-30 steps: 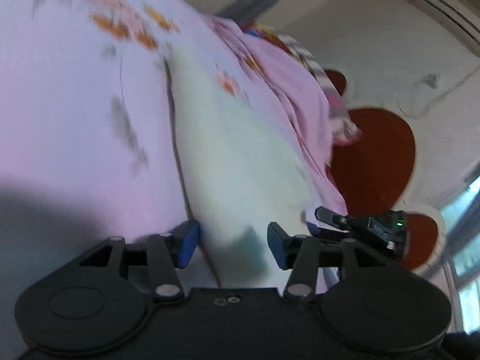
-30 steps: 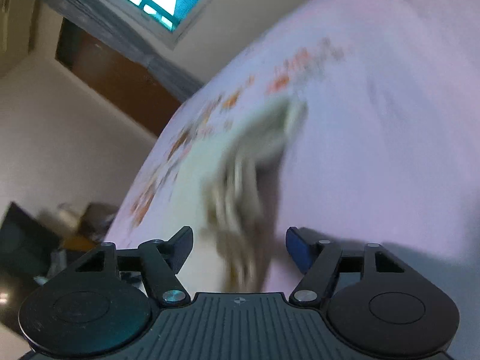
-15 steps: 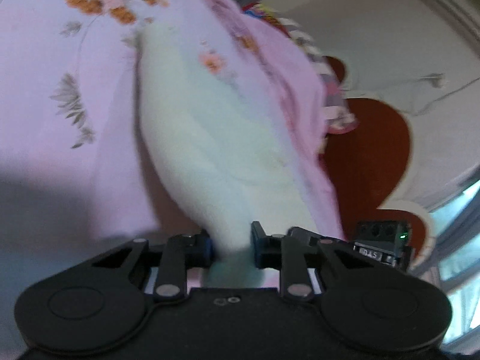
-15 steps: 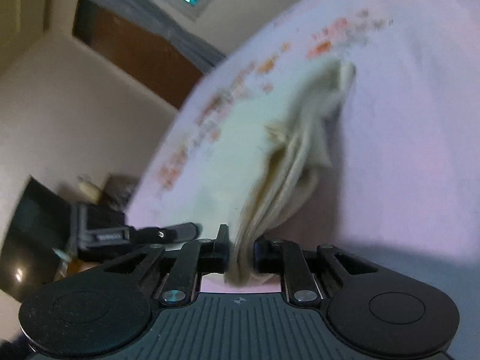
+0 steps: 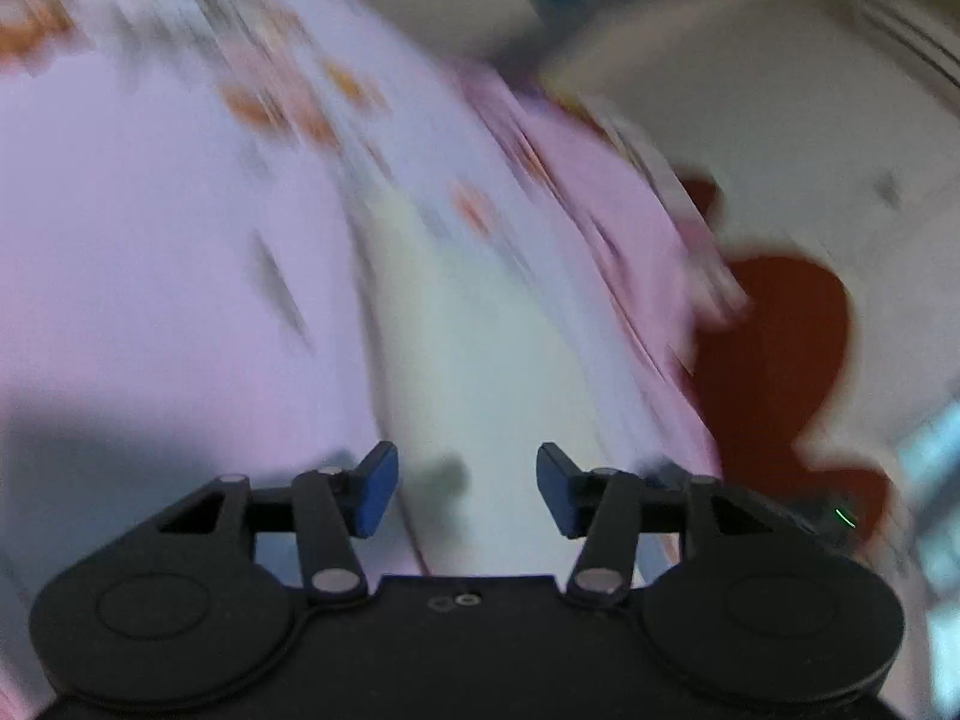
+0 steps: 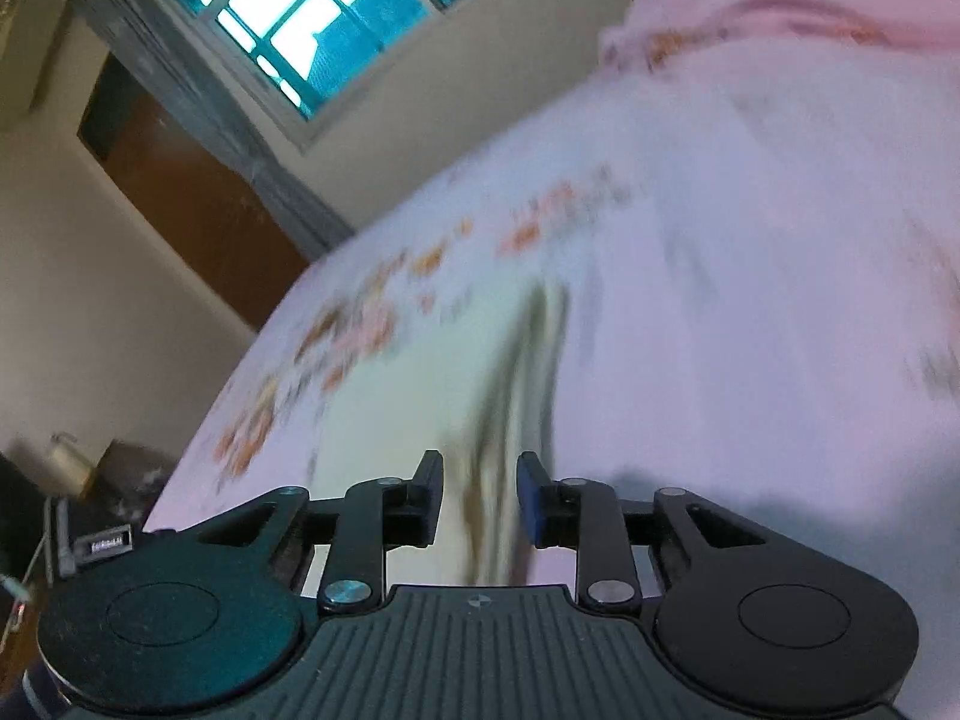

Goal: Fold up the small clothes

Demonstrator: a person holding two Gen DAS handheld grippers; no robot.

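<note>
A floral pink bedsheet is covering the bed, with a window glowing above a brown door.

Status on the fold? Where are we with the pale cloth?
Done: the pale cream cloth lies on the pink floral bedsheet, its layered edge suggesting at least one fold.
In hand: nothing. The left gripper has just opened, pads clear of the cloth. The right gripper has been opening too; the edge sits between its pads, apparently unpinched.
Left: possibly another fold; blur hides the shape.
</note>
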